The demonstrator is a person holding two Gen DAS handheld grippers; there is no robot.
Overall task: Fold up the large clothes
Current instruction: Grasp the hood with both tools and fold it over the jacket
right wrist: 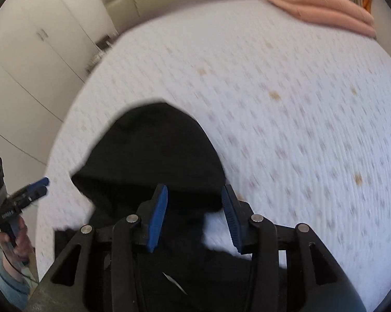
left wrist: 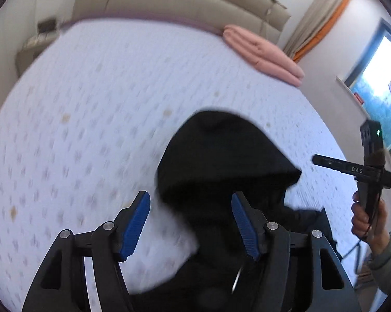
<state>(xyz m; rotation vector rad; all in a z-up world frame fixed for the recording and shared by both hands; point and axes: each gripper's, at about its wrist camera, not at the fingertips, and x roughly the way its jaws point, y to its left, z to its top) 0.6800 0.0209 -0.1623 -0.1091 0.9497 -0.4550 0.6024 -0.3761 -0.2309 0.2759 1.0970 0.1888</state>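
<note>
On bed, black hoodie lies hood-up toward 12 o'clock, body running off frame at 6. Left gripper hovers over hoodie's left edge, jaws spread wide, nothing held. Right gripper sits over hood base, jaws also apart, empty; cloth shows between the pads, contact unclear. Both views motion-blurred.

Risks, as judgement: the grippers look offset, one nearer the hood, so an uneven grab could skew the fold line. Hood is bunched and thick, so jaws may pinch one layer only and drop the rest. Black fabric hides seams and sleeves, so picking the wrong edge is easy. Pink blanket at 1 o'clock is well apart, no snag.
</note>
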